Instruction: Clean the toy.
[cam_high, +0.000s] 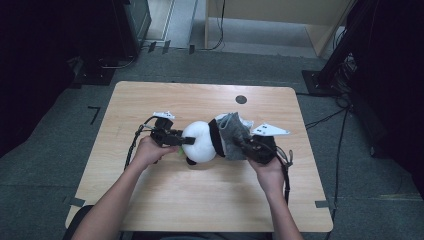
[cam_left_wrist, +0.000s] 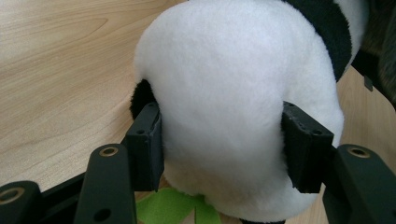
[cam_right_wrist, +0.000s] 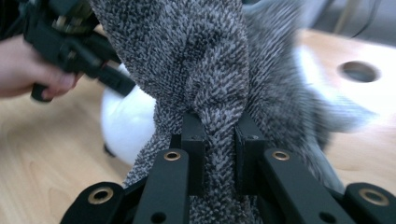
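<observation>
The panda (cam_high: 200, 141) lies on its side mid-bench, and both hands are on the job. The left gripper (cam_high: 176, 139) has its fingers (cam_left_wrist: 145, 144) about half open, clamped on either side of the white plush, and you can see the fur bulge around the pads. That toy is soft and light, it squashes instead of resisting, so a firm hold on the round bulk looks like the right place to pin it.

On the far side of the panda from that hand, the right gripper (cam_high: 245, 142) has its fingers (cam_right_wrist: 194, 154) nearly closed on a bunched fold of the grey cloth (cam_high: 231, 134), which drapes over the panda's other end. The cloth (cam_right_wrist: 205, 74) is fuzzy knit, limp and stretchy. It will sag and slide if gripped thin, so a gathered pleat is the sensible bite.

A scrap of green (cam_left_wrist: 170, 210) peeks out just under the panda, close to the left fingers. The bench hole (cam_high: 241, 99) sits well beyond the panda, out of the way.
</observation>
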